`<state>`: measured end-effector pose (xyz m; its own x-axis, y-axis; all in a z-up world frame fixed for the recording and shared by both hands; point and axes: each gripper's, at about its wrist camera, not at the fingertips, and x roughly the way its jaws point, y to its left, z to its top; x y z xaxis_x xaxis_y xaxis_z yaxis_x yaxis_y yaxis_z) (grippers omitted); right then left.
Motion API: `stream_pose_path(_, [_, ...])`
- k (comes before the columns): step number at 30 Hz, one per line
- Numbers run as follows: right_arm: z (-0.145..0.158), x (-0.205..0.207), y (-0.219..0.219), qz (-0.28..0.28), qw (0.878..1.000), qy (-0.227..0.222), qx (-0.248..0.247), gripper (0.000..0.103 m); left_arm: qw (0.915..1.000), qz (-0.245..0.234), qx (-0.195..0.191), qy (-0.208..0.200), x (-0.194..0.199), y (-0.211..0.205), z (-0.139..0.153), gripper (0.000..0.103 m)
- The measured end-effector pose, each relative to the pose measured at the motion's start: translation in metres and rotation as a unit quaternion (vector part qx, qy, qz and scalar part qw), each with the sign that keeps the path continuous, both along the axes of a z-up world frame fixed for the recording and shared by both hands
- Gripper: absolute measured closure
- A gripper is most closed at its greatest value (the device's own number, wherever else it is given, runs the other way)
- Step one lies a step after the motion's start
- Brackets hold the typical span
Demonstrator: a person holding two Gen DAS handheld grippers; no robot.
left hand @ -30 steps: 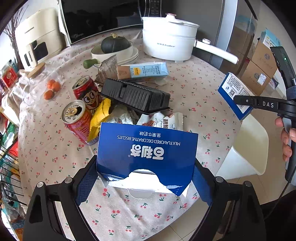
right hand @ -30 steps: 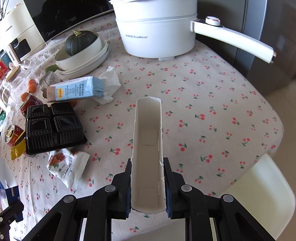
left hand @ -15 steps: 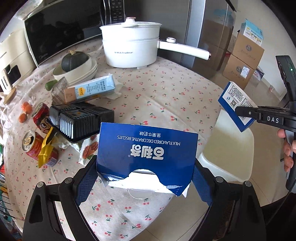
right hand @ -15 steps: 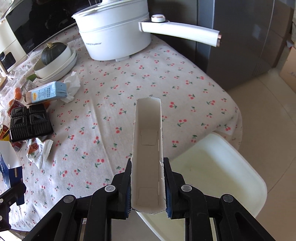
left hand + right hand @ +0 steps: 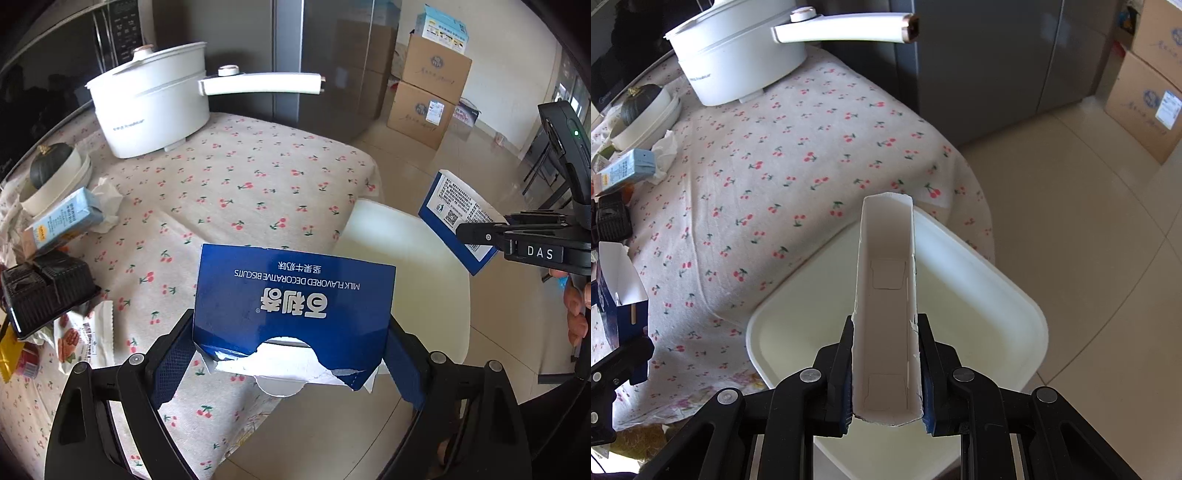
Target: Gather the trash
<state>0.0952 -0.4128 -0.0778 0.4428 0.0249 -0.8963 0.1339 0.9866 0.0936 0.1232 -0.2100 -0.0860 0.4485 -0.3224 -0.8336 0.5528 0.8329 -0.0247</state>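
A torn blue biscuit box (image 5: 295, 295) sits between the pads of my left gripper (image 5: 291, 332), which is shut on its two sides, above the table edge beside the white bin (image 5: 413, 266). My right gripper (image 5: 885, 332) is shut on a narrow box piece (image 5: 886, 280), white inside and blue with print outside, which hangs over the open white bin (image 5: 990, 295). In the left wrist view that box piece (image 5: 454, 218) and the right gripper (image 5: 517, 236) are at the right, with a person's fingers on the handle. The left gripper's blue box (image 5: 617, 295) shows at the right wrist view's left edge.
On the cherry-print tablecloth (image 5: 240, 184) stand a white pot with a long handle (image 5: 155, 107), a squash in a bowl (image 5: 51, 170), a light blue carton (image 5: 62, 218), a black plastic tray (image 5: 44, 295) and a snack wrapper (image 5: 85, 339). Cardboard boxes (image 5: 428, 99) stand on the tiled floor.
Both grippers have swung right with their box pieces, from over the table to the white bin at its edge. The red cans have slid out of view.
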Motion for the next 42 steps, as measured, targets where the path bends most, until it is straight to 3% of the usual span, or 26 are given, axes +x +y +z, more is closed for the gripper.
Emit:
stream_pose_path(12, [-0.012, -0.012, -0.033, -0.024, 1.0, 0.016, -0.002, 0.079, 0.9987, -0.048, -0.008, -0.017, -0.007, -0.053, -0.022, 0.006])
stream_pose_path(21, [-0.013, -0.01, -0.03, -0.021, 1.0, 0.018, -0.002, 0.078, 0.9987, -0.043, -0.005, -0.027, -0.006, -0.045, -0.017, 0.002])
stream_pose_path(33, [-0.015, -0.007, -0.022, -0.015, 1.0, 0.023, -0.006, 0.078, 0.999, -0.022, -0.039, -0.005, 0.001, -0.025, -0.008, 0.002])
stream_pose_path(38, [-0.019, -0.008, -0.021, -0.011, 0.999, 0.029, -0.008, 0.078, 0.9997, 0.004, -0.017, 0.017, -0.009, -0.007, -0.017, 0.002])
stream_pose_path(42, [-0.018, -0.01, -0.023, -0.009, 1.0, 0.026, -0.001, 0.078, 0.9987, 0.001, 0.022, 0.046, -0.04, 0.004, -0.048, 0.002])
